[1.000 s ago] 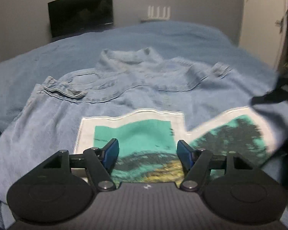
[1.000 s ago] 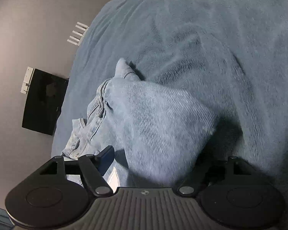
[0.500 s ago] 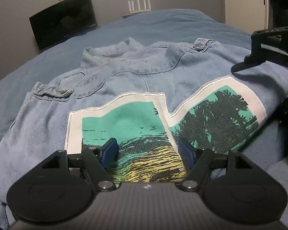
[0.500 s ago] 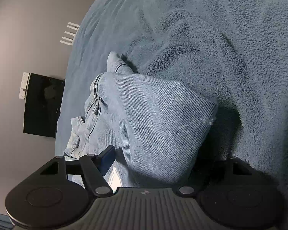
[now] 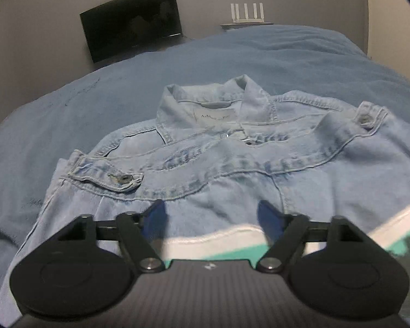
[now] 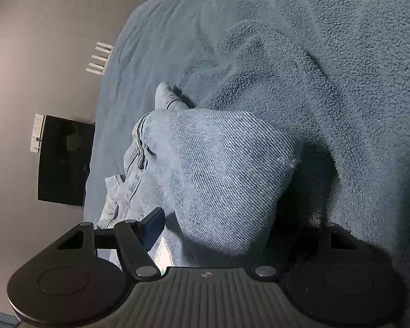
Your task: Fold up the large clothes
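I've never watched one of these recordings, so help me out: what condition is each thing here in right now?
Denim jacket: partly folded on the bed, collar up, cuff tabs buttoned.
Blue blanket: spread, rumpled.
Monitor: screen dark.
Left gripper: jaws opening, nothing pinched.
Right gripper: jaws around a jacket fold; grip unclear.

Left wrist view: low over the denim jacket [image 5: 232, 164], facing along the bed [image 5: 259, 60] toward the dark screen [image 5: 131, 22]. Right wrist view: rolled sideways, close above a jacket fold [image 6: 218, 177]. Both share jacket, bed, screen [image 6: 63, 161].
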`<state>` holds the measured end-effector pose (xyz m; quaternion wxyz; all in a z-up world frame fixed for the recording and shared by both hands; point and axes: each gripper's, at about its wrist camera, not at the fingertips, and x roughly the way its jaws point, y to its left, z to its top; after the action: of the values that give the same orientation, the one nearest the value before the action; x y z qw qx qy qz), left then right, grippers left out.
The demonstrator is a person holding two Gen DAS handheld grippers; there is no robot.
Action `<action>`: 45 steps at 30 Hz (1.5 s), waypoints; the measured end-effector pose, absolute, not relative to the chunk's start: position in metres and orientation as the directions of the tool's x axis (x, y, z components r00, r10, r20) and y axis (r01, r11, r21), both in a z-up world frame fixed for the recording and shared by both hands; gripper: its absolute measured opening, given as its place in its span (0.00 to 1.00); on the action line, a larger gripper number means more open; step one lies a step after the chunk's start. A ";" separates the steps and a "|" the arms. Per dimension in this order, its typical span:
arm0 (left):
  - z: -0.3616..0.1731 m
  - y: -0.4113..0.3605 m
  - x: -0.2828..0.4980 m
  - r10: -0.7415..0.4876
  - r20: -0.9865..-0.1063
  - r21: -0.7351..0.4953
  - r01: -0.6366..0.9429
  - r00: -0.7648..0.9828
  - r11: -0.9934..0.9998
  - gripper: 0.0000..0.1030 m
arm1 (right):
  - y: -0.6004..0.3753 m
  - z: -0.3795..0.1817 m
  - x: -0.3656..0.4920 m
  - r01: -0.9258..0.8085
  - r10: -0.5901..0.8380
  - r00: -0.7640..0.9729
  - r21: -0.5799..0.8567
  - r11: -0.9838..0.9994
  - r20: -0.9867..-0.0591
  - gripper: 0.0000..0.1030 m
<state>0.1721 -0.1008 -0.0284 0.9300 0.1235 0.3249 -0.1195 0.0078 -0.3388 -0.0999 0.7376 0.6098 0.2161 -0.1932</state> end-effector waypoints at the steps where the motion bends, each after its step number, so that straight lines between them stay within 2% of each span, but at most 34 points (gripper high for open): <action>1: -0.032 -0.101 0.176 -0.128 -0.630 0.162 0.291 0.766 0.943 0.89 | -0.338 -0.100 0.008 0.550 -0.023 0.831 0.815 0.183 -0.556 0.70; 4: -0.041 -0.092 0.188 -0.131 -0.656 0.112 0.267 0.743 0.957 1.00 | -0.336 -0.099 0.009 0.553 -0.041 0.831 0.813 0.184 -0.555 0.69; 7: -0.046 -0.082 0.194 -0.155 -0.668 0.050 0.252 0.728 0.967 1.00 | -0.330 -0.093 0.008 0.541 -0.081 0.840 0.816 0.204 -0.536 0.68; 15: -0.048 -0.083 0.191 -0.170 -0.648 0.037 0.254 0.742 0.966 1.00 | -0.297 -0.058 0.021 0.429 -0.130 0.893 0.728 0.536 -0.431 0.68; 17: -0.048 -0.082 0.192 -0.172 -0.650 0.037 0.257 0.740 0.966 1.00 | -0.305 -0.066 0.018 0.436 -0.123 0.893 0.766 0.472 -0.433 0.67; 18: -0.048 -0.082 0.193 -0.173 -0.651 0.036 0.258 0.739 0.965 1.00 | -0.316 -0.077 0.013 0.470 -0.119 0.880 0.804 0.365 -0.460 0.65; 20: -0.048 -0.082 0.191 -0.173 -0.650 0.036 0.258 0.740 0.966 1.00 | -0.329 -0.088 0.006 0.487 -0.118 0.873 0.840 0.239 -0.472 0.52; 24: -0.045 -0.081 0.190 -0.179 -0.653 0.022 0.255 0.736 0.967 1.00 | -0.300 -0.052 0.014 0.420 -0.148 0.901 0.737 0.530 -0.407 0.47; 26: -0.036 -0.077 0.193 -0.195 -0.672 -0.019 0.247 0.715 0.969 0.96 | -0.283 -0.036 0.017 0.373 -0.156 0.918 0.661 0.651 -0.365 0.43; 30: 0.012 -0.072 0.207 -0.350 -0.657 -0.229 0.266 0.668 0.937 0.95 | -0.262 -0.023 0.019 0.324 -0.160 0.934 0.568 0.756 -0.320 0.42; 33: 0.061 -0.101 0.226 -0.470 -0.656 -0.298 0.369 0.591 0.880 0.95 | -0.259 -0.021 0.023 0.315 -0.158 0.937 0.552 0.772 -0.313 0.42; 35: 0.085 -0.134 0.234 -0.514 -0.697 -0.288 0.462 0.499 0.839 0.95 | -0.257 -0.020 0.021 0.303 -0.152 0.940 0.543 0.783 -0.306 0.42; 38: 0.104 -0.194 0.242 -0.505 -0.777 -0.220 0.590 0.376 0.777 0.95 | -0.258 -0.021 0.017 0.280 -0.140 0.946 0.525 0.804 -0.292 0.42; 45: 0.094 -0.318 0.233 -0.266 -0.908 0.079 0.754 0.325 0.652 0.91 | -0.252 -0.024 0.020 0.223 -0.107 0.960 0.475 0.851 -0.260 0.42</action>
<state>0.2326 -0.3181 0.0935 0.7728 0.2554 0.4782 -0.3299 0.0204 -0.2516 -0.0235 0.9554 0.2588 0.1128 -0.0863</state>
